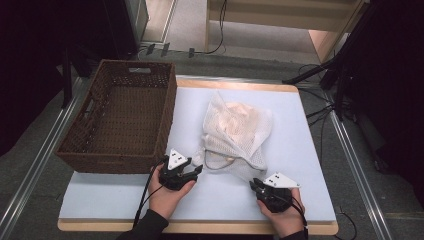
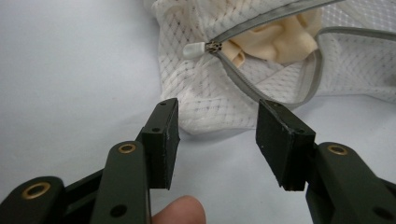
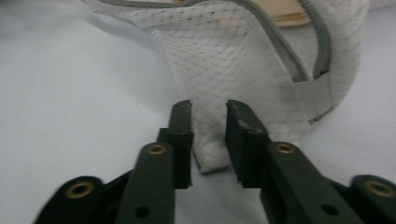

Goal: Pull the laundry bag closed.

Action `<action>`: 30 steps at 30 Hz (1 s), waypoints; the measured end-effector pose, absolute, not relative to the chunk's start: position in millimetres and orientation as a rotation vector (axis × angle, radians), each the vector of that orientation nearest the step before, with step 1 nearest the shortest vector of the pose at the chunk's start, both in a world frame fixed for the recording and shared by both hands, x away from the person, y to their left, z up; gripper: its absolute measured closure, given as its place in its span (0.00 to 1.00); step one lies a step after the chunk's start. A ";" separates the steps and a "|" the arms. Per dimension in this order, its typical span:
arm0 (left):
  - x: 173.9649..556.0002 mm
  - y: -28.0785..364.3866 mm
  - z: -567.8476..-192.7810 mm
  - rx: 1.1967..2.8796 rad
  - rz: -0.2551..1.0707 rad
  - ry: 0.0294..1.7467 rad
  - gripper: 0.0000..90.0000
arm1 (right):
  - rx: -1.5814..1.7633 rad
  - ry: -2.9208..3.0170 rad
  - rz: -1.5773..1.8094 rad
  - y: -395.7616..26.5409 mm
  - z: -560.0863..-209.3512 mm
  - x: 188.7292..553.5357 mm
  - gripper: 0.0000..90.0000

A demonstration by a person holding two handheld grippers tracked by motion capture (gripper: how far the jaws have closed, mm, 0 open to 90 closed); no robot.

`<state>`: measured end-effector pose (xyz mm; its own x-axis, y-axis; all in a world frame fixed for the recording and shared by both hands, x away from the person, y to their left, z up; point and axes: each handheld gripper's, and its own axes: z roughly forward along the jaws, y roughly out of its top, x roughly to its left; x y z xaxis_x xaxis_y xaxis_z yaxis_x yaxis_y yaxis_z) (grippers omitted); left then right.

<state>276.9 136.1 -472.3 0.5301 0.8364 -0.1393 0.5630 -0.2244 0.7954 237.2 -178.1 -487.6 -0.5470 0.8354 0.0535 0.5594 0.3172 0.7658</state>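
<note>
Item: white mesh laundry bag (image 1: 235, 132), lying crumpled on the pale table (image 1: 305, 165) near its middle, just right of a brown wicker basket (image 1: 120, 117). Cream-coloured cloth (image 2: 280, 42) shows through the partly open grey zipper (image 2: 243, 81), whose white pull tab (image 2: 194, 49) points toward the left gripper (image 2: 217, 126).

Left gripper: jaws parted, nothing between them, poised just short of the bag's near edge.

Right gripper (image 3: 208, 122): jaws drawn close about a corner of the mesh; the fabric sits between the pads and appears pinched.

Step in hand, as judged: securing the bag at two points before opening or lifting it.

Next move calls for: the left gripper advancing to catch the zipper edge or pull tab, then clamping without slipping off the thin mesh.
</note>
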 end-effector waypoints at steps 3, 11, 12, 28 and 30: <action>278.2 137.5 -472.9 1.910 0.388 1.162 0.56 | 1.275 2.250 1.093 -181.6 -486.3 239.9 1.00; 279.3 134.2 -473.5 1.955 0.406 1.181 0.54 | 1.408 2.209 1.136 -211.0 -484.6 239.7 1.00; 280.4 133.4 -473.9 1.967 0.401 1.184 0.54 | 1.417 2.200 1.135 -213.4 -484.2 239.4 1.00; 270.0 125.2 -471.1 2.054 0.311 1.105 1.00 | 1.456 2.148 1.144 -227.2 -482.2 236.1 1.00; 260.0 126.4 -469.9 2.055 0.332 1.086 1.00 | 1.467 2.144 1.146 -229.1 -483.8 234.7 1.00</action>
